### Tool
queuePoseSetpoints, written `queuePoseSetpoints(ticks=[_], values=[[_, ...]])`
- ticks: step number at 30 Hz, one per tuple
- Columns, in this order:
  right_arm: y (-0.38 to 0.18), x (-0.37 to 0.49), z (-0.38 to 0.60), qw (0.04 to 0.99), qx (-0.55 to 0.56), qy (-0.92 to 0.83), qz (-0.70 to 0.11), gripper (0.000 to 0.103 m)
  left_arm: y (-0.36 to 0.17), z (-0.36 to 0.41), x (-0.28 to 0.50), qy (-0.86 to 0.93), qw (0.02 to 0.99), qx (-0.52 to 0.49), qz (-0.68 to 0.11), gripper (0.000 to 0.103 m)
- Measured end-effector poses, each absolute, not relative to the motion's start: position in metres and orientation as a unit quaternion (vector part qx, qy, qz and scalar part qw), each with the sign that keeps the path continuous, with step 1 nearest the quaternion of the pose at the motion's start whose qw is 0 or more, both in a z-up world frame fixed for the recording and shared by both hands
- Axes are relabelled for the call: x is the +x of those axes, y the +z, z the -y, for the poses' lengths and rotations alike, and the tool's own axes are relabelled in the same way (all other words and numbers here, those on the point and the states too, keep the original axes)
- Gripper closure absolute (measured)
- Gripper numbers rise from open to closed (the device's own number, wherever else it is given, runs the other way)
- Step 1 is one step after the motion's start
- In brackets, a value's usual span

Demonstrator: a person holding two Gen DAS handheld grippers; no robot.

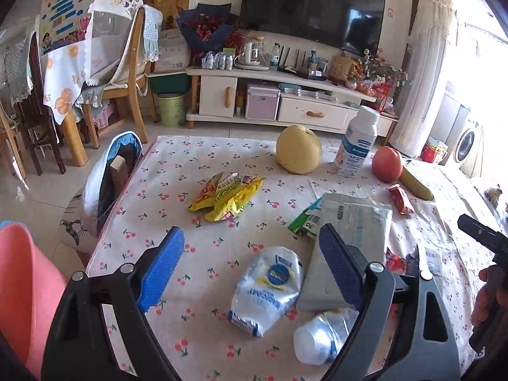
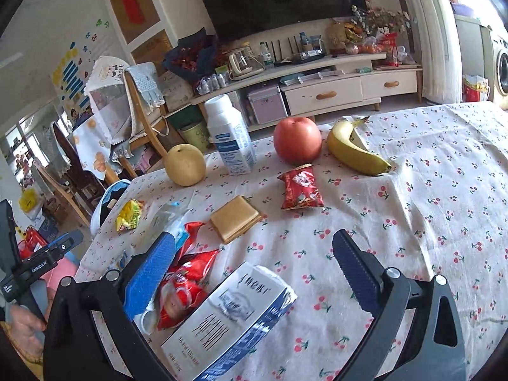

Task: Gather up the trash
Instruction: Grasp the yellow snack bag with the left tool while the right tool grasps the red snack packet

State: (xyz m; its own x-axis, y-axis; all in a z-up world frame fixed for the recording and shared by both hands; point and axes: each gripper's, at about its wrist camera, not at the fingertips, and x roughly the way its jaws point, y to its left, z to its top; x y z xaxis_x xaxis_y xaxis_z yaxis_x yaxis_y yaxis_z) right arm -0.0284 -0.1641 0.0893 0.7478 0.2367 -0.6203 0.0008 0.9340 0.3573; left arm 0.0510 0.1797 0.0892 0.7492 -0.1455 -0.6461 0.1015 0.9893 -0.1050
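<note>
Left gripper (image 1: 250,268) released | crumpled white wrapper (image 1: 266,289) between fingers (on table) | right gripper (image 2: 254,273) released

cherry-print white tablecloth (image 2: 412,209), yellow banana (image 2: 352,149), red apple (image 2: 297,139), crumpled yellow wrapper (image 1: 227,198)

1 pear (image 2: 185,165), 1 apple (image 2: 297,140), 1 banana (image 2: 355,150), 1 bottle (image 2: 230,135), 1 carton (image 2: 228,320)

a pear (image 2: 185,165), a milk bottle (image 2: 231,136), an apple (image 2: 297,140) and a banana (image 2: 355,149) stand in a row on the cherry-print tablecloth (image 2: 428,209); behind, a tv (image 1: 312,9).
</note>
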Motion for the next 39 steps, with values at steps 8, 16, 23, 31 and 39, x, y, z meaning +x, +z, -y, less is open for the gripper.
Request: queuePoseSetpoints(ticks=[8,16,23,31,39], values=[[0.059,0.037,0.186,0.900,0.154,0.060,-0.404,0.011,0.060,-0.176,0.123,-0.065,0.920,-0.034,-0.385,0.015],[0.042,0.082,0.180,0.894,0.112,0.060,-0.430,0.019,0.048,-0.165,0.161,-0.083,0.908,-0.020,-0.411,0.015],[0.024,0.097,0.166,0.891,0.066,0.045,-0.447,0.035,0.035,-0.158,0.177,-0.081,0.896,-0.004,-0.437,0.023],[0.022,0.095,0.163,0.895,0.045,0.043,-0.442,0.059,0.035,-0.158,0.179,-0.055,0.900,0.006,-0.433,0.056],[0.025,0.075,0.154,0.894,0.040,0.064,-0.442,0.061,0.037,-0.150,0.155,-0.058,0.899,-0.003,-0.433,0.064]])
